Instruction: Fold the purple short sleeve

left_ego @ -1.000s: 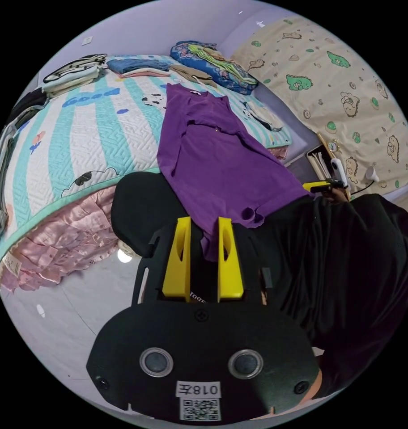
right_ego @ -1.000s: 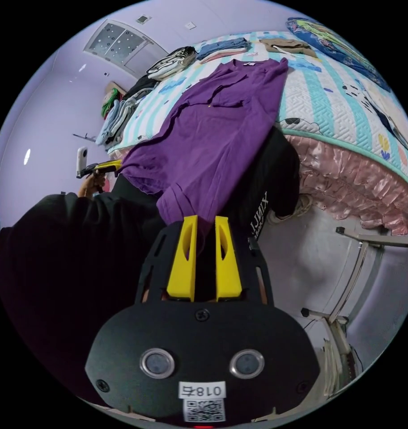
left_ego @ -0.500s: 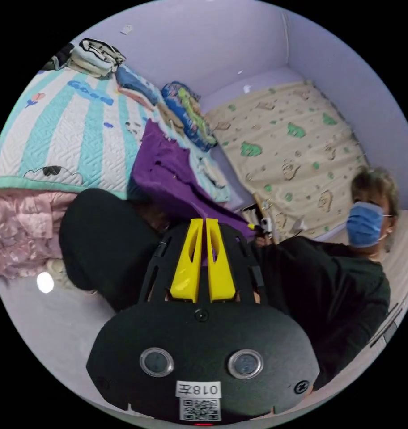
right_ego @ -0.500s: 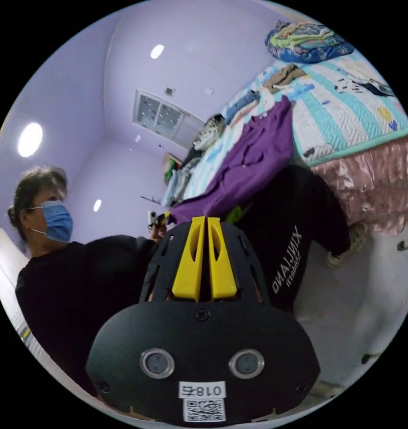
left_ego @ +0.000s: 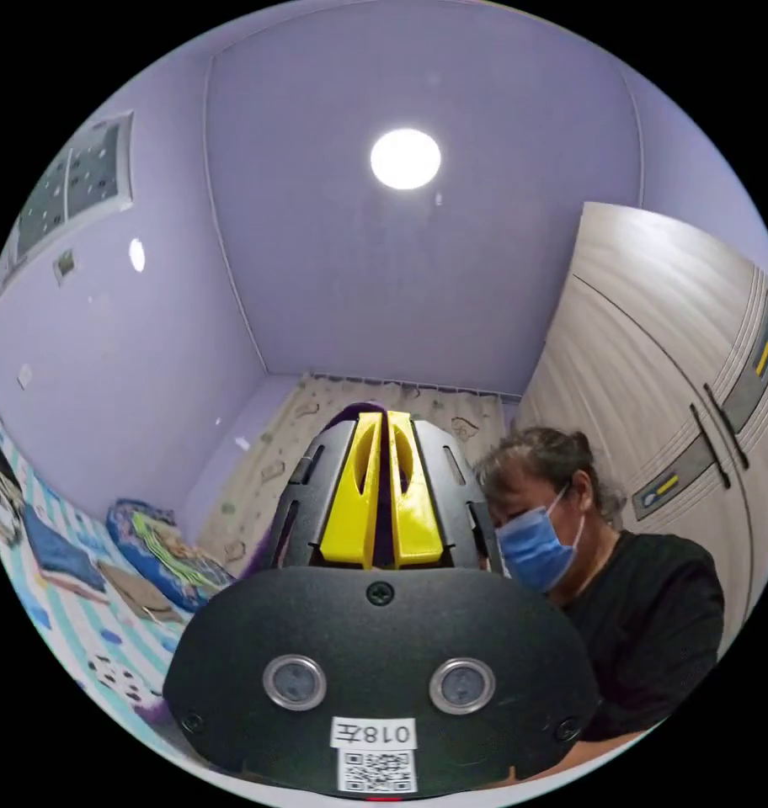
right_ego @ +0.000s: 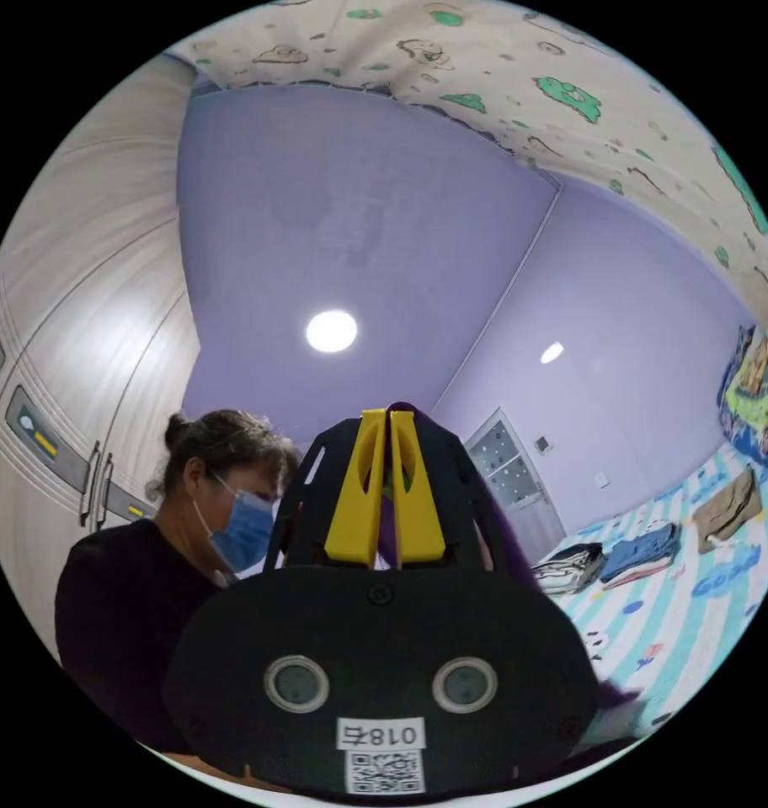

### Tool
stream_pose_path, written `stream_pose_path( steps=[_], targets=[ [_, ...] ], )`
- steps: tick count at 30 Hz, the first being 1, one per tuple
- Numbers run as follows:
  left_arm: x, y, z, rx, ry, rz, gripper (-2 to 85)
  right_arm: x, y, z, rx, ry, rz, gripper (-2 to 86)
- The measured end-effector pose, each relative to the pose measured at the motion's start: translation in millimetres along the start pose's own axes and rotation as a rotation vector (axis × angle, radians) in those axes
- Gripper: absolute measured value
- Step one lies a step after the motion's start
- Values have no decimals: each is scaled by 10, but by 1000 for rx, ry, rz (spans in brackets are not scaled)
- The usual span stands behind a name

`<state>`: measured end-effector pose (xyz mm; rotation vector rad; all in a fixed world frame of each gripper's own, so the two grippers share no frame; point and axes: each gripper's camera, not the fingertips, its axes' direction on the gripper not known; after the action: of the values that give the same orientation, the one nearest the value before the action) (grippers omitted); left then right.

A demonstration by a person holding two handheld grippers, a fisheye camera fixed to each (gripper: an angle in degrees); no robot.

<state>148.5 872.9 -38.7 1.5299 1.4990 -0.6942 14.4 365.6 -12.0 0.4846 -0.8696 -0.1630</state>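
Bright ceiling lamp [left_ego: 405, 158], fisheye-warped edges

We see both grippers as smooth plastic: the left gripper [left_ego: 384, 418] has glossy yellow jaws on a matt black body, and so has the right gripper [right_ego: 387, 417]. Between each pair of jaws sits the purple short sleeve [right_ego: 387, 526], a soft matt cloth. Beside the person, the wardrobe [left_ego: 653, 353] looks like pale wood grain with a satin sheen. The bedspread [right_ego: 696, 589] is quilted, textured cloth.
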Motion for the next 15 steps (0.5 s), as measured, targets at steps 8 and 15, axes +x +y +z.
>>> stream_pose_path(
  steps=[8, 15],
  targets=[
    [541, -1161, 801, -119, -212, 336, -10, -317, -988, 847, -22, 137, -165, -2],
    [-1555, -1255, 1077, -256, -561, -119, -10, 1329, -1061, 1566, -70, 300, 133, -3]
  ],
)
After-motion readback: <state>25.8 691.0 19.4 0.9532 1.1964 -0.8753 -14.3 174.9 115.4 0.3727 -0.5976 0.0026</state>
